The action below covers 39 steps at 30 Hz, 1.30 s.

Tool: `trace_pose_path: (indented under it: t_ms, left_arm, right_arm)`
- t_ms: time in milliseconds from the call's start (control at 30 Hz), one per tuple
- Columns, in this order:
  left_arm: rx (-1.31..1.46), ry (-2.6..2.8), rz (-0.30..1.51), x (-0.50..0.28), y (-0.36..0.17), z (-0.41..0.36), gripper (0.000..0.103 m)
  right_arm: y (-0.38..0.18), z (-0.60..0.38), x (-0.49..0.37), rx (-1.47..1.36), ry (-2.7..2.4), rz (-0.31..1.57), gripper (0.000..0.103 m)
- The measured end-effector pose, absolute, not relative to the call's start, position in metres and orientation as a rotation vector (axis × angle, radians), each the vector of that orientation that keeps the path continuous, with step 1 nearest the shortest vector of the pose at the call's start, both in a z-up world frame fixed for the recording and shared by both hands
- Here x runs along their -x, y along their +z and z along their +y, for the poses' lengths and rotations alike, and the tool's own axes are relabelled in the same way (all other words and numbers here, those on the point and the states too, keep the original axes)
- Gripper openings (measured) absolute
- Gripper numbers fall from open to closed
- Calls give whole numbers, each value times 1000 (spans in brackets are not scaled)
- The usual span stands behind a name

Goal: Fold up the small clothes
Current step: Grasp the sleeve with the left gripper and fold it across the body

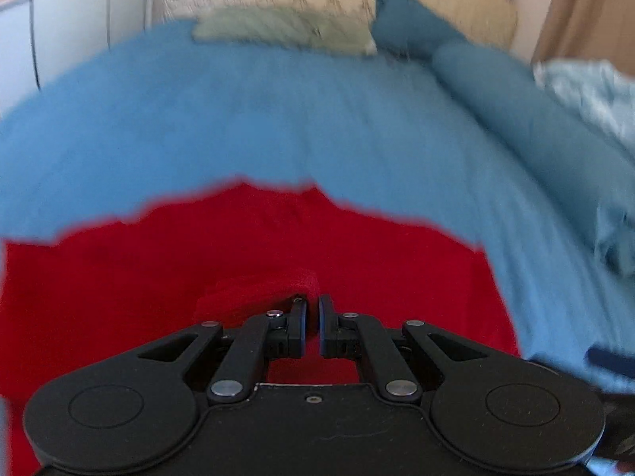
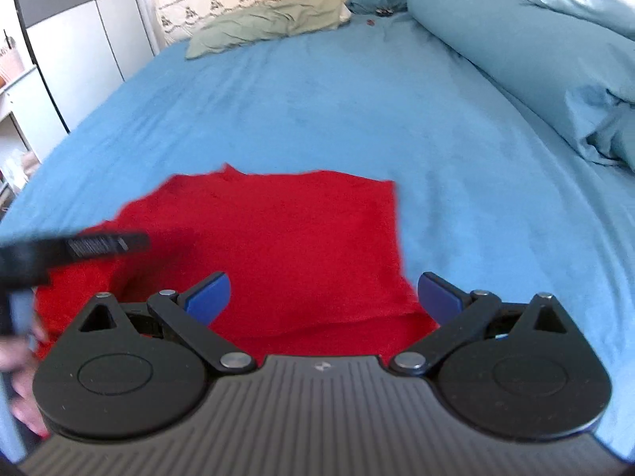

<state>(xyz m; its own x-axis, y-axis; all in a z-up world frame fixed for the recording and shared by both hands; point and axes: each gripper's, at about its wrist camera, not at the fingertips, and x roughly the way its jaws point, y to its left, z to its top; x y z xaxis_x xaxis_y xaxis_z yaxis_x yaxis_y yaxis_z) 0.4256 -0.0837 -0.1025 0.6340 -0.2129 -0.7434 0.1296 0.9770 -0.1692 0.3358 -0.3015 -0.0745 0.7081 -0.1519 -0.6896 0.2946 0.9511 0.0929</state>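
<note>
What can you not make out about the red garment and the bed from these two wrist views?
- Left wrist view: motion blur smears the red garment; the left hand-held gripper body covers its near edge.
- Right wrist view: the right hand-held gripper hides the garment's near hem.
- Small dark items near the pillows: too small to identify.

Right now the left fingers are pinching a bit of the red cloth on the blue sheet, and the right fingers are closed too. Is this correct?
Not quite. The right gripper is open: the right wrist view shows its blue fingers spread wide above the red cloth. The left gripper does pinch a fold of it on the blue sheet.
</note>
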Motion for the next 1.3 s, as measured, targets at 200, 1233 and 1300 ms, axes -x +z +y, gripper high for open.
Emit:
trace_pose_path:
  t_ms: [200,1233,1300]
  left_arm:
    - [84,-233,905,-425,-127,-94,50]
    - [38,8,907,-369,-89,99,92]
    - [45,-2,903,-369,-90,100,92]
  right_arm:
    - [-89,-334,-332,-222,-233,784,103]
    - [-100,-185,-447,257,69,816,22]
    - [-90,-208,-440,173,6,795,22]
